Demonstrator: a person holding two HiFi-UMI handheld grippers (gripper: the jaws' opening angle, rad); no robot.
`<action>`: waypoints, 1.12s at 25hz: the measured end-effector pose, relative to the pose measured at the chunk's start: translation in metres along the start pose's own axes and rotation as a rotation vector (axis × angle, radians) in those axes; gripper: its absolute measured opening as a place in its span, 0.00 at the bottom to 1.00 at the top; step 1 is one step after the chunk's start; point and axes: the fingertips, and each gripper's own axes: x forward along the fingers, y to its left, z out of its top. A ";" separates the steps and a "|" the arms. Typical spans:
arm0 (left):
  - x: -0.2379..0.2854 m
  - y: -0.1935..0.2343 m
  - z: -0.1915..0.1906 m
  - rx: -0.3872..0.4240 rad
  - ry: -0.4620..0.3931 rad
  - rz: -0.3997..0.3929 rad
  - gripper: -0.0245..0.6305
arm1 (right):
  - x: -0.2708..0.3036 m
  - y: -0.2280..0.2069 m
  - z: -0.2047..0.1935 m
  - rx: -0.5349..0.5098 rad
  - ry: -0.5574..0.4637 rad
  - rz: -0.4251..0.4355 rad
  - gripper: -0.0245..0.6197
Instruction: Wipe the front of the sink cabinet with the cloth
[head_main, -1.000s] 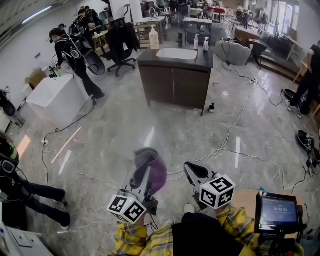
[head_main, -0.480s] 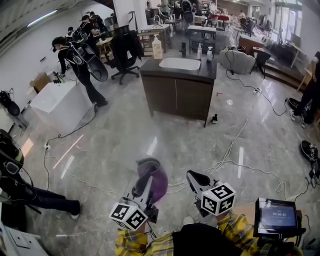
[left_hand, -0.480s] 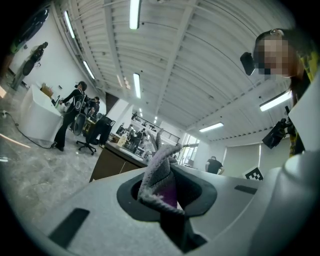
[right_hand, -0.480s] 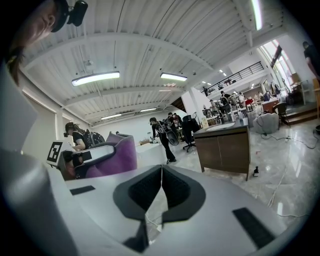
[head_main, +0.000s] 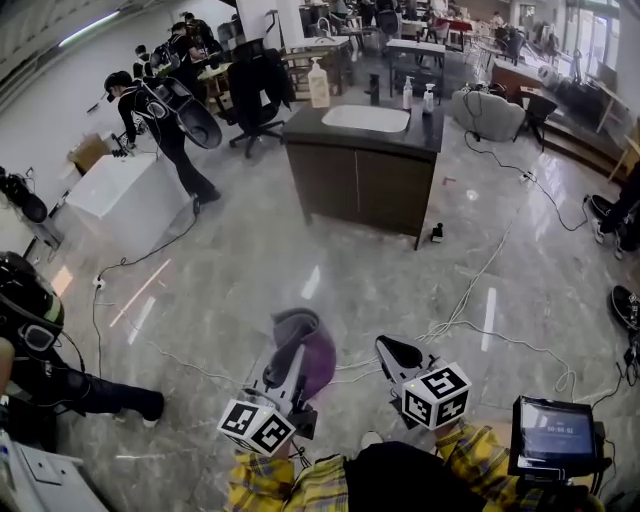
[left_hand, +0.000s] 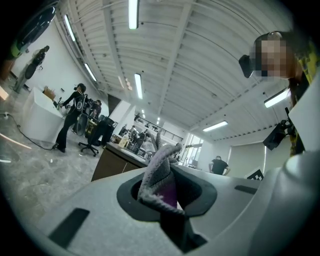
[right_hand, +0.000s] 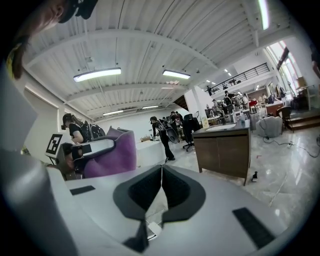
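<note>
The sink cabinet (head_main: 363, 182) is dark brown with a white basin on top and stands across the floor, far ahead of me. Its front doors face me in the right gripper view too, where the cabinet (right_hand: 222, 150) sits at mid right. My left gripper (head_main: 290, 345) is shut on a grey and purple cloth (head_main: 305, 348) that bulges out of the jaws; in the left gripper view the cloth (left_hand: 160, 177) sticks up between them. My right gripper (head_main: 392, 352) is shut with nothing in it, held low beside the left one.
Cables (head_main: 470, 300) trail over the marble floor between me and the cabinet. A person (head_main: 160, 115) leans over a white block (head_main: 115, 195) at the left. An office chair (head_main: 255, 95) stands behind it. A small screen (head_main: 552, 438) sits at my lower right.
The cabinet has drawn slightly nearer and lower in the head view as I step forward. Both grippers stay put in front of me, the cloth still held.
</note>
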 end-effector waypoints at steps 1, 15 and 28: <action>0.004 0.000 0.000 0.004 -0.002 0.003 0.11 | 0.001 -0.004 0.001 0.004 0.000 0.002 0.05; 0.030 0.033 0.011 0.013 -0.002 0.054 0.11 | 0.035 -0.033 0.006 0.056 0.027 0.001 0.05; 0.075 0.098 0.032 -0.005 -0.001 0.011 0.11 | 0.102 -0.047 0.028 0.043 0.025 -0.045 0.05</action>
